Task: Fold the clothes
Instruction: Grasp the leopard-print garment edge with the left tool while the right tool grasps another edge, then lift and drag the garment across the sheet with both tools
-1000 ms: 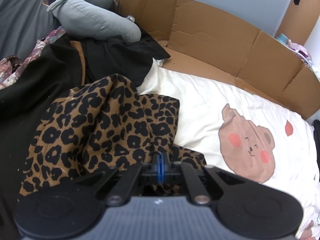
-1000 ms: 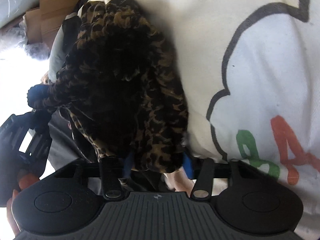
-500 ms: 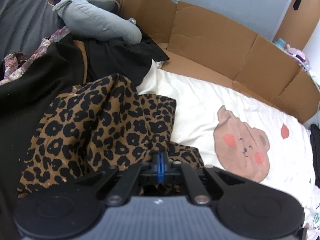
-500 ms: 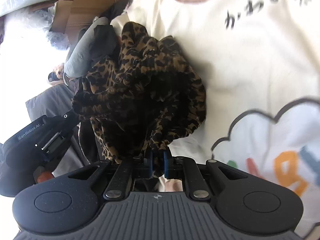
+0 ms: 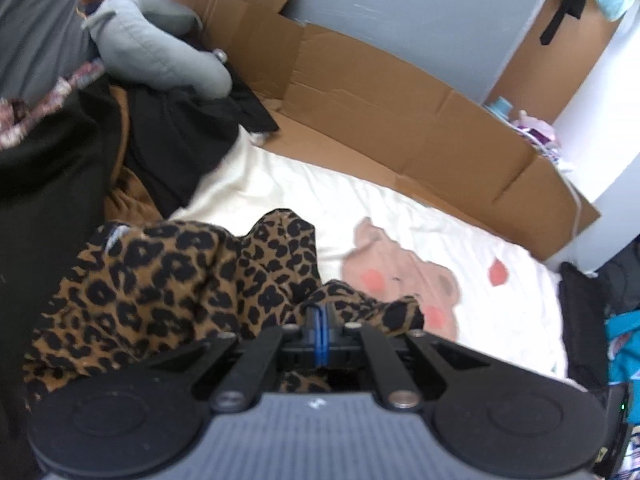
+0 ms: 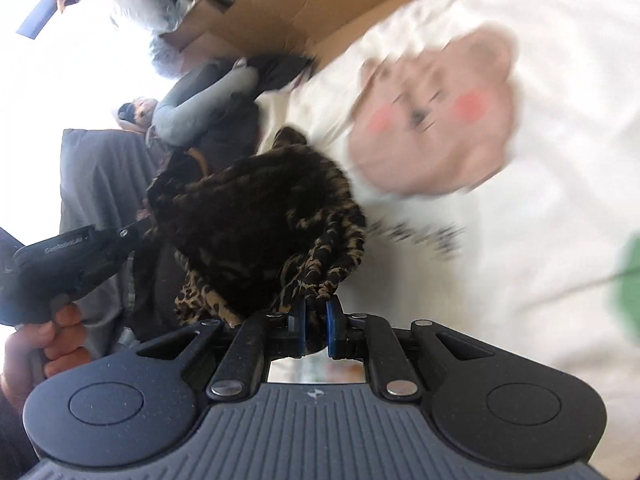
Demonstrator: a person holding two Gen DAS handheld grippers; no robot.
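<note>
Left wrist view puts the leopard-print garment (image 5: 168, 280) in a rumpled heap from 9 o'clock to the centre, part draped over the black clothing (image 5: 48, 184) at 9 o'clock and part on the cream bear-print sheet (image 5: 400, 216). The left gripper (image 5: 322, 314) has its blue pads pressed together on a ridge of the print at 6 o'clock, so it is clamped on the fabric. In the right wrist view the same garment (image 6: 256, 216) hangs bunched and dark at the centre, lifted off the sheet (image 6: 520, 240); the right gripper (image 6: 316, 322) has a fold of it between its blue pads, which stand a little apart around the cloth — pinching it, though how firmly I cannot tell.

The risks, as I judge them: each tool seems to hold a gathered wad, not a clean edge or corner, so pulling the two apart could spread the garment twisted, with layers trapped inside. The right pinch looks the looser one — a brisk pull could let the fabric slip out. The end lying on the black clothing may drag that pile along, or catch the grey plush toy (image 5: 160, 52) at 11 o'clock. The flattened cardboard (image 5: 400, 120) at 1 o'clock bounds the sheet, leaving limited room to lay the piece flat. Motion blur in the right view hides finer detail.
</note>
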